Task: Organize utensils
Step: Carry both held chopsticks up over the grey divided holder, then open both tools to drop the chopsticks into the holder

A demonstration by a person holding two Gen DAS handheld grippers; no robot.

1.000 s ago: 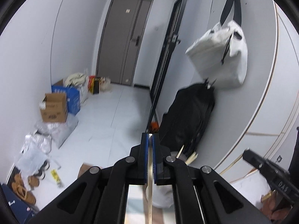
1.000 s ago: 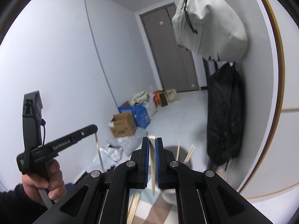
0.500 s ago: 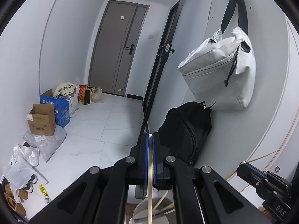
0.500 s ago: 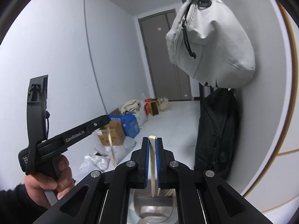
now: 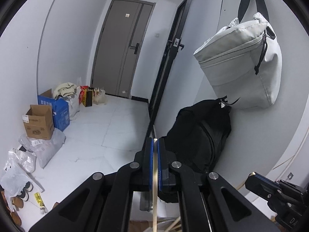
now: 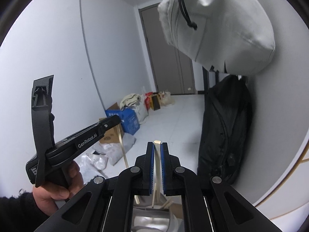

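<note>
Both tongs (image 5: 155,164) (image 6: 157,166) pinch a chopstick (image 5: 155,199) (image 6: 157,166) each

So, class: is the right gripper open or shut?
Shut: the right gripper has its blue pads pressed against a pale chopstick on both sides.

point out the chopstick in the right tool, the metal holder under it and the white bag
chopstick (image 6: 157,160), right wrist view, on its shaft between the blue pads
metal holder (image 6: 150,220), right wrist view, on its shiny inner wall
white bag (image 5: 241,65), left wrist view, on its front panel
</note>
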